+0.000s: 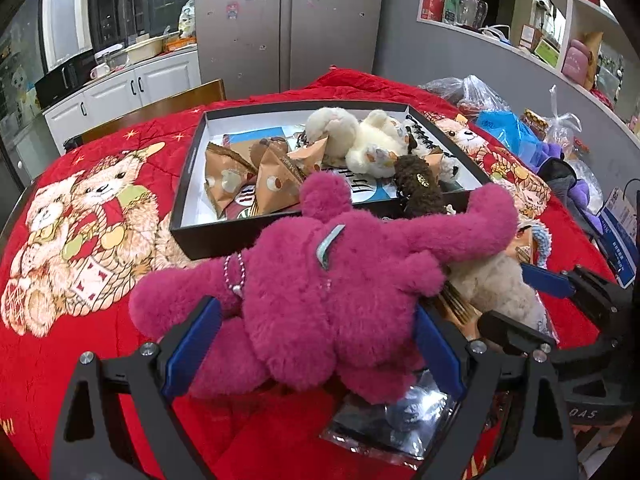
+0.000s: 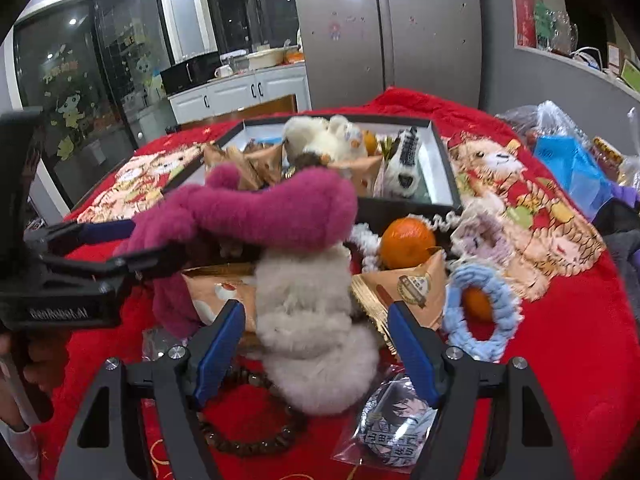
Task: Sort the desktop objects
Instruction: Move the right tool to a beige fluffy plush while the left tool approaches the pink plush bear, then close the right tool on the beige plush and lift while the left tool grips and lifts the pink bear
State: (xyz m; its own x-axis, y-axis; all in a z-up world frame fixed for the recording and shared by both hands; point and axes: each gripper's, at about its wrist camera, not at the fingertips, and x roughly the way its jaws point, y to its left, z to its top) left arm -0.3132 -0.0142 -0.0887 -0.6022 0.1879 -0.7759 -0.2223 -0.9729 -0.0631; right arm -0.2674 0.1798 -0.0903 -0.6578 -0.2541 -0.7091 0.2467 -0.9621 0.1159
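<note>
A magenta plush bear (image 1: pixel 340 292) lies face down on the red blanket just in front of the black box (image 1: pixel 188 204). My left gripper (image 1: pixel 314 350) stands open with its blue fingers on either side of the bear's body. From the right wrist view, the left gripper (image 2: pixel 156 240) straddles the magenta plush (image 2: pixel 280 208). A beige fluffy plush (image 2: pixel 312 320) lies beside it, between the open fingers of my right gripper (image 2: pixel 316 340), with a gap at each pad. The box holds a white plush (image 1: pixel 360 140) and several brown snack packets (image 1: pixel 276 180).
Around the beige plush lie a mandarin (image 2: pixel 406 242), a triangular snack packet (image 2: pixel 416 284), a blue crochet ring (image 2: pixel 500 308), a bead bracelet (image 2: pixel 248 440) and a bagged badge (image 2: pixel 392 428). A foil packet (image 1: pixel 400 420) sits under the bear. Plastic bags (image 1: pixel 508 132) crowd the right edge.
</note>
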